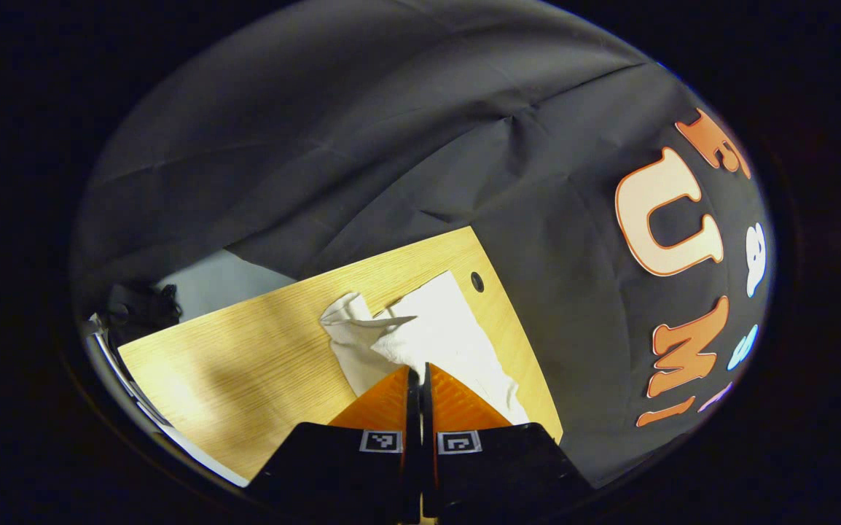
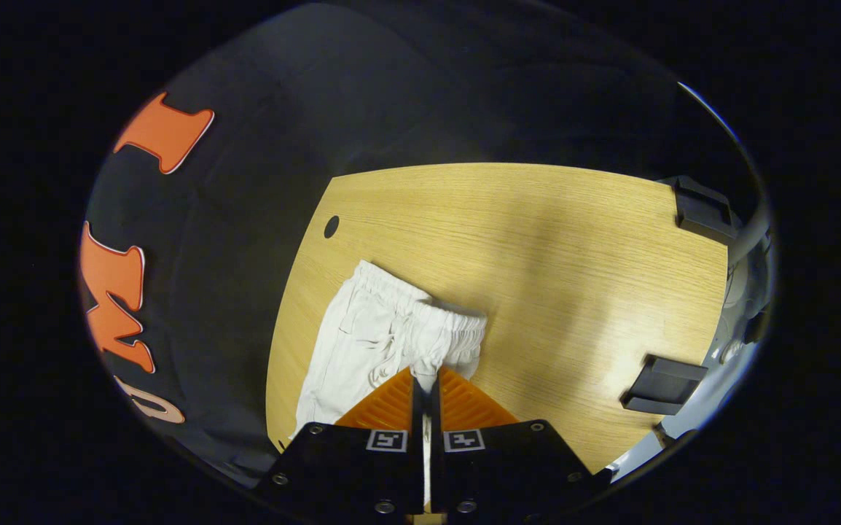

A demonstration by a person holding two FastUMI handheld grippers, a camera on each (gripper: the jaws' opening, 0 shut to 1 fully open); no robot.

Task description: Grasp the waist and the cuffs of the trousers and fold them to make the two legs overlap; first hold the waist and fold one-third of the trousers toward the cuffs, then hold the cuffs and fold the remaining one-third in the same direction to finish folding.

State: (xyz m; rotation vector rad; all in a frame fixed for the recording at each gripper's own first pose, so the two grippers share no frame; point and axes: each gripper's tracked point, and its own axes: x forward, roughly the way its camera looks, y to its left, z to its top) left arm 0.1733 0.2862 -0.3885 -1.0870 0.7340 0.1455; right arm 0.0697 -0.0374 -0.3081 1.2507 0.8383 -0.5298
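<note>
On the table (image 2: 573, 240), both tools pinch trousers (image 2: 377, 328).

Trousers (image 2: 373, 332) are lying on the table (image 2: 537, 240), near its edge beside the booth wall (image 1: 362, 146); two clamps (image 2: 665, 384) are sitting on the opposite table edge.

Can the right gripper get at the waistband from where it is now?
Probably yes. In the right gripper view the right gripper is closed on the white trousers, and the gathered waistband lies just beyond its tips, on the bare table with nothing over it.
</note>
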